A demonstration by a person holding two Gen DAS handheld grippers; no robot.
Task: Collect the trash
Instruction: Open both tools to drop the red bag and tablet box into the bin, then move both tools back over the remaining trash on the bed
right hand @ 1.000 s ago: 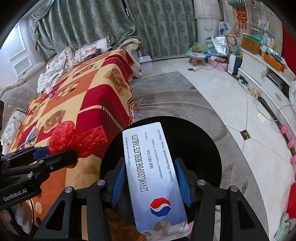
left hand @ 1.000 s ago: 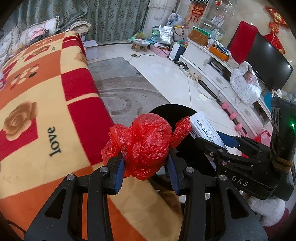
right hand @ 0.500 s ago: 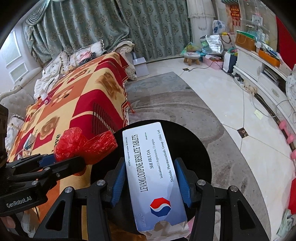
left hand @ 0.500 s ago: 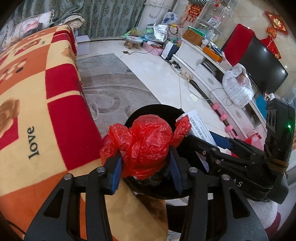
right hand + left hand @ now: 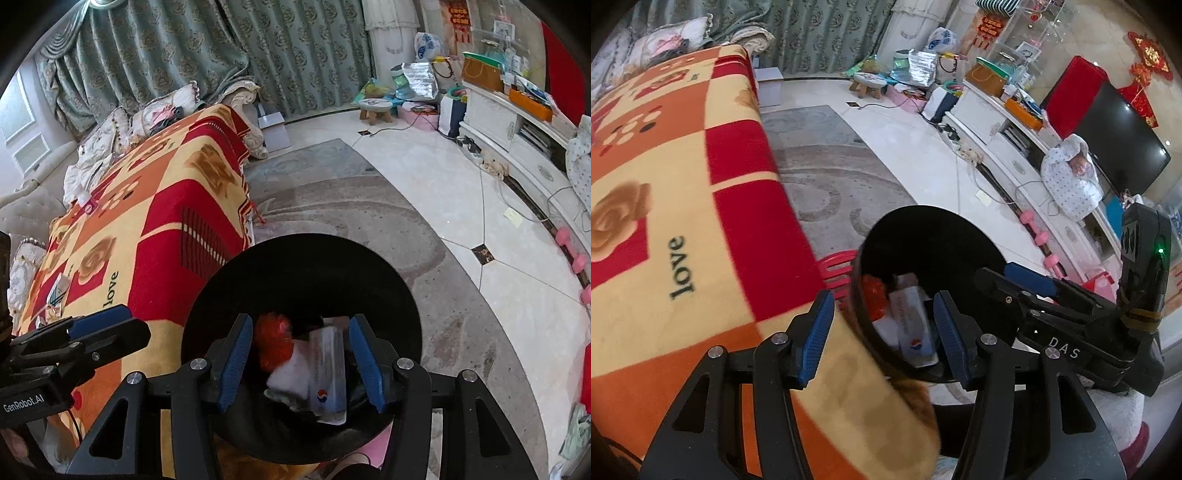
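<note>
Living room, patterned blanket beside black bin. Red bag and tablet box lie inside bin. Left gripper and right gripper above bin, both wide, empty. Drop step looks done; next, seek scraps on blanket near bin.

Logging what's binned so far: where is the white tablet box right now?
The tablet box lies inside the black bin beside the blanket-covered table, right of the red plastic bag; in the right wrist view it shows between the open right gripper fingers.
</note>
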